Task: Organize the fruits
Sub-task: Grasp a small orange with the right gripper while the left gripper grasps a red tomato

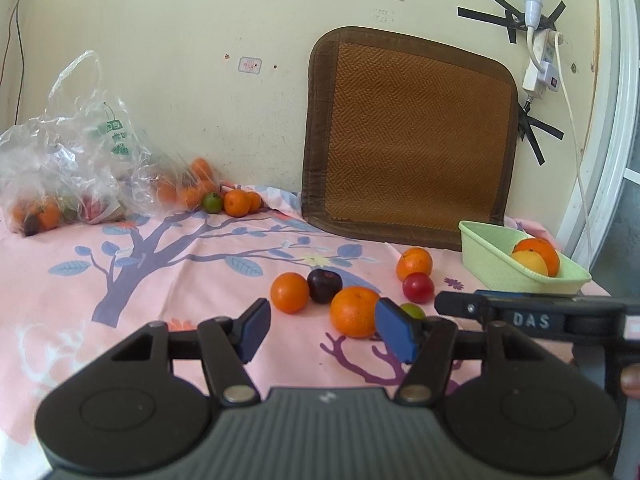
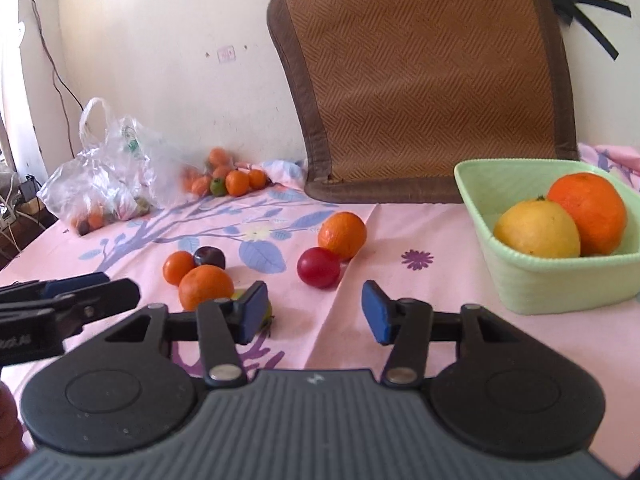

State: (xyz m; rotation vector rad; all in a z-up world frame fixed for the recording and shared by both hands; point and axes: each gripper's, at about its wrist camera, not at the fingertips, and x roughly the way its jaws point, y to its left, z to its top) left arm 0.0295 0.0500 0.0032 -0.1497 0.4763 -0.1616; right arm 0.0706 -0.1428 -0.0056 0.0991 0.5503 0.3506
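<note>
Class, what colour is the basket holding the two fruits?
Pale green; the basket shows best in the right wrist view.

- "DAS" in raised pale letters stands on the black body of the right gripper (image 1: 532,320), seen from the left wrist view.
- Green printing marks the clear plastic bag (image 1: 76,148); its words are too crumpled to read.
- A small pink-printed sticker (image 1: 249,65) on the wall is too blurred to read.
- Faint pencilled figures (image 1: 385,15) on the wall cannot be made out.
- White lettering on the left gripper (image 2: 24,340) in the right wrist view is blurred.
</note>
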